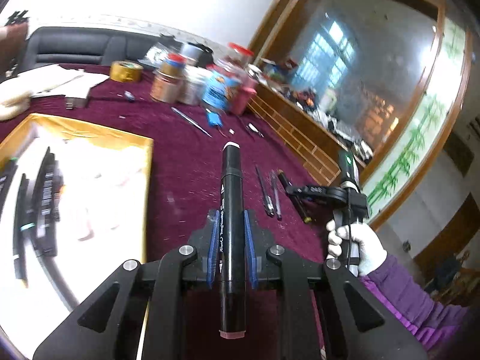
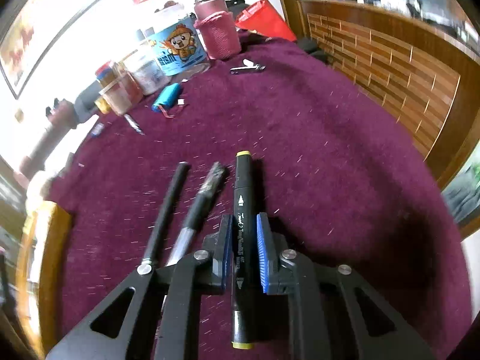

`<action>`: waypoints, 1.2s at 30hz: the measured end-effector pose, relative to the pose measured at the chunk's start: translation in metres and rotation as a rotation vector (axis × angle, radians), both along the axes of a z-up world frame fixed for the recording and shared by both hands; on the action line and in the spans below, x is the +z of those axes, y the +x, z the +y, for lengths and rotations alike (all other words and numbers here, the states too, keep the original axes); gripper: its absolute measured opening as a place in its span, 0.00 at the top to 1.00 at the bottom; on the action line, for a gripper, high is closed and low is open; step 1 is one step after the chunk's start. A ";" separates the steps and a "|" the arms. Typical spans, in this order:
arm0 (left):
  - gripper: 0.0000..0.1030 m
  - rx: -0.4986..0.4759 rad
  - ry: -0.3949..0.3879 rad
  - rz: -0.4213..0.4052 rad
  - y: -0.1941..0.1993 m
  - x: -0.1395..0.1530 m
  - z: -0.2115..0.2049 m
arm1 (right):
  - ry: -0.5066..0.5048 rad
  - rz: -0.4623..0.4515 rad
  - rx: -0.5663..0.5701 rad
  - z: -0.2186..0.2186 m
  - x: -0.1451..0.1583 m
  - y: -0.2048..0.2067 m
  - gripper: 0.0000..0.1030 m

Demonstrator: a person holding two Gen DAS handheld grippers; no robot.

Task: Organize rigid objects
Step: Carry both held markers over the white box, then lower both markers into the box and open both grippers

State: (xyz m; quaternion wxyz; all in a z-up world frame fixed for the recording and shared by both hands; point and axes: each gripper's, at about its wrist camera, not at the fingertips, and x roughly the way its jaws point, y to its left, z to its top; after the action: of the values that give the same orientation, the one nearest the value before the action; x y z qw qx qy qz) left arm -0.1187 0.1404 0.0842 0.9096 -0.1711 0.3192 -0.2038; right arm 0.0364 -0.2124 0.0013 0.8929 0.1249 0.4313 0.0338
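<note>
Open maroon cloth (image 2: 345,156) is seen ahead & to the right of the yellow-tipped marker (image 2: 243,198); a path is left there. To its left, passage is narrowed by two pens (image 2: 192,210) lying just beside it. Far edge is blocked by a cluster of jars (image 2: 168,57) & a pink flask (image 2: 217,27), w/ a blue cylinder (image 2: 166,99) in front. From the left wrist view, the left side is taken up by a gold-rimmed tray (image 1: 90,133); bare cloth lies betw. tray & pens.

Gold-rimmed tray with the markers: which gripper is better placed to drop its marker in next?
Left. Its gripper holds a pink-capped marker right beside the tray; the right gripper, around a yellow-capped marker, sits farther away.
</note>
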 end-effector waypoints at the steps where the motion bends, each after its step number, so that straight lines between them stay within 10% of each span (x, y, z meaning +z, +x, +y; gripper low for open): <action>1: 0.87 0.020 -0.009 -0.003 -0.006 0.001 0.012 | 0.041 0.009 0.004 -0.002 0.000 -0.002 0.86; 16: 0.87 0.371 -0.067 0.208 -0.036 -0.055 0.145 | 0.413 -0.030 0.257 0.072 0.047 -0.052 0.86; 24: 0.86 0.424 0.004 0.259 -0.029 -0.066 0.143 | 0.410 0.024 0.487 0.175 0.054 -0.068 0.86; 28: 0.63 0.393 0.070 0.270 -0.025 -0.067 0.133 | 0.403 0.078 0.573 0.221 0.047 -0.074 0.86; 36: 0.56 0.417 -0.019 0.223 -0.035 -0.059 0.150 | 0.372 0.180 0.686 0.292 0.025 -0.085 0.86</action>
State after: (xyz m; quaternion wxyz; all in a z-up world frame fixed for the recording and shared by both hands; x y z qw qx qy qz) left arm -0.1537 0.2909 0.0250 0.8895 -0.2635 0.3733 0.0057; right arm -0.0483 0.0797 0.0264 0.7505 0.1354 0.5111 0.3965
